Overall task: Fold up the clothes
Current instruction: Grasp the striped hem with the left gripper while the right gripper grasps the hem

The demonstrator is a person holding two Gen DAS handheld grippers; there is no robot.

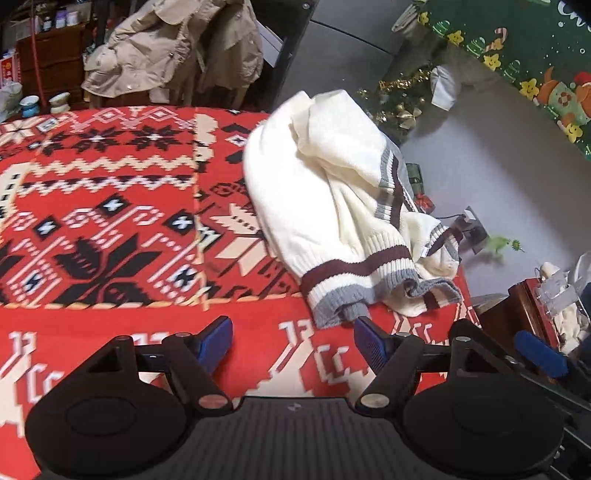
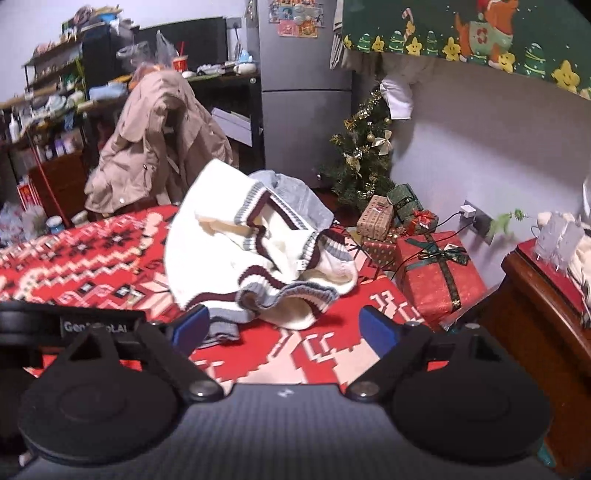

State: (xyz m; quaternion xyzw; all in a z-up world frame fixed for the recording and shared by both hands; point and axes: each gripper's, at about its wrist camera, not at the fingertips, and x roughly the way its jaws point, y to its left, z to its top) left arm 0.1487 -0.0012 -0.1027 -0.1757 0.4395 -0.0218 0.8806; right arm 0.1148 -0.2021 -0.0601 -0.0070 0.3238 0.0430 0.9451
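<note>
A crumpled cream knit sweater (image 1: 332, 206) with maroon and grey stripes lies on the red-patterned tabletop (image 1: 110, 221), just ahead of the left tongs (image 1: 293, 341) and right tongs (image 2: 284, 328), both wide apart and empty.

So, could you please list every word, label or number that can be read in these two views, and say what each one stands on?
"Gen...AI", middle letters blurred: white print on the black bar of the left gripper, seen in the right wrist view.
White lettering on the green Christmas banner: cut off at the edge, unreadable.
Stickers on the grey fridge: too small to read.
Red cup on the shelf: print blurred.
Red box at far left: print too blurred.
</note>
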